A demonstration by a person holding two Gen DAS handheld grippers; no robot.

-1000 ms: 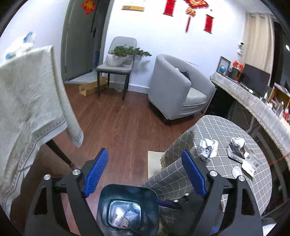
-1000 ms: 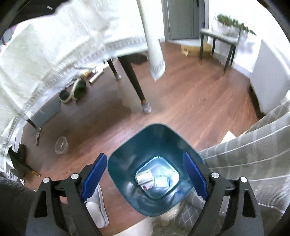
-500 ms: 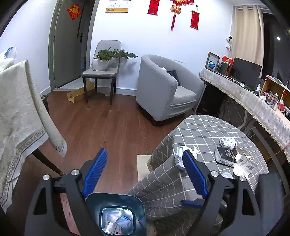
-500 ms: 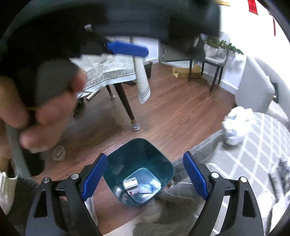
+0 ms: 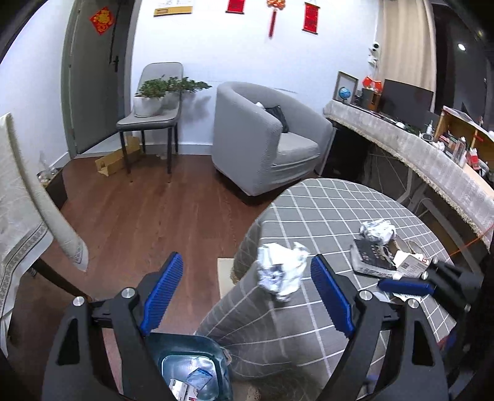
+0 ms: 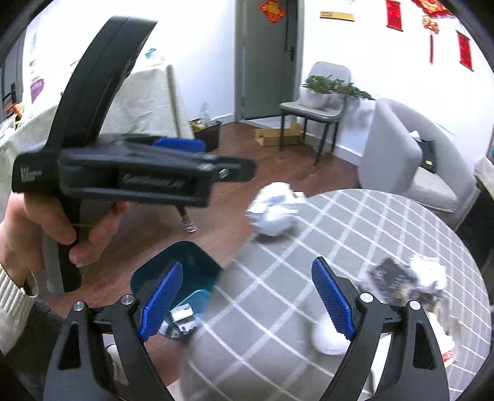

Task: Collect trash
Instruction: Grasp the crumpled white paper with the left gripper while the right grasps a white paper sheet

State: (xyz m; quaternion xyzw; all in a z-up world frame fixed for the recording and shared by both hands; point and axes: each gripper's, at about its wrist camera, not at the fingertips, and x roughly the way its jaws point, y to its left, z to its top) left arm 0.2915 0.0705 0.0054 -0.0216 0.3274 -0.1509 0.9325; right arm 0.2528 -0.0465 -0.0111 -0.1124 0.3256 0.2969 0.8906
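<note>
Just between the spread left tool (image 5: 247, 296) fingers, crumpled paper (image 5: 281, 271).

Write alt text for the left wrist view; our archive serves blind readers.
An open hand-held gripper points at a crumpled paper ball on the edge of a round table with a grey checked cloth. A teal bin holding trash stands on the floor below.

Grey armchair (image 5: 265, 138) against white wall. Potted plant (image 5: 154, 95) sits on grey chair (image 5: 151, 120) beside closed door (image 5: 89, 77). Cardboard box (image 5: 115, 159) on wood floor (image 5: 148, 216). Red hangings (image 5: 310, 17) above.
</note>
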